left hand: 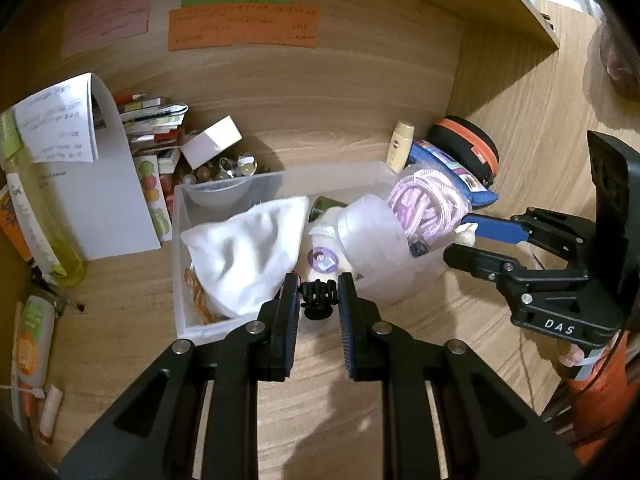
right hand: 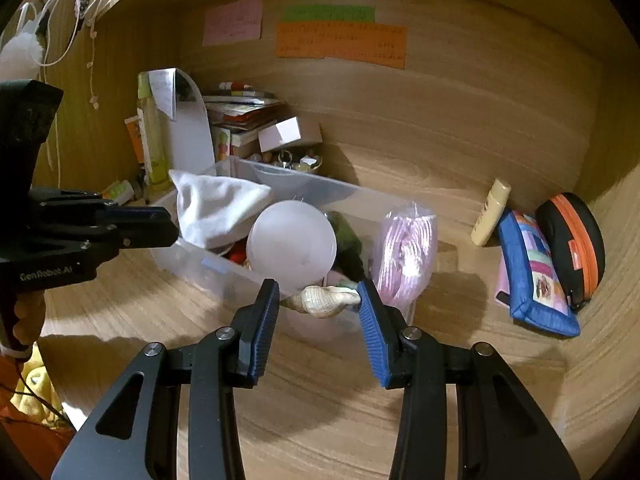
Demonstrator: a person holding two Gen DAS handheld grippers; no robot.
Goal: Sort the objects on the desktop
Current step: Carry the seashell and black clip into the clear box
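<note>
A clear plastic bin point(left hand: 179, 280) stands on the wooden desk and holds a white cloth point(left hand: 244, 248), a frosted round jar point(right hand: 291, 245) and a bag of pink cord point(right hand: 404, 256). My left gripper point(left hand: 319, 294) is shut on a small black hair claw clip point(left hand: 318, 298) over the bin's near rim. My right gripper point(right hand: 318, 300) is shut on a cream spiral seashell point(right hand: 322, 299) at the bin's near corner point(right hand: 240, 276); it also shows in the left wrist view point(left hand: 466, 236) at the bin's right end.
Against the back wall are a blue pouch point(right hand: 536, 276), a black case with an orange zip point(right hand: 572, 248), a small cream bottle point(right hand: 491, 213), stacked books point(left hand: 154, 128), a white box point(left hand: 212, 142), a bowl of trinkets point(left hand: 224, 176) and a tall yellow bottle point(left hand: 36, 216).
</note>
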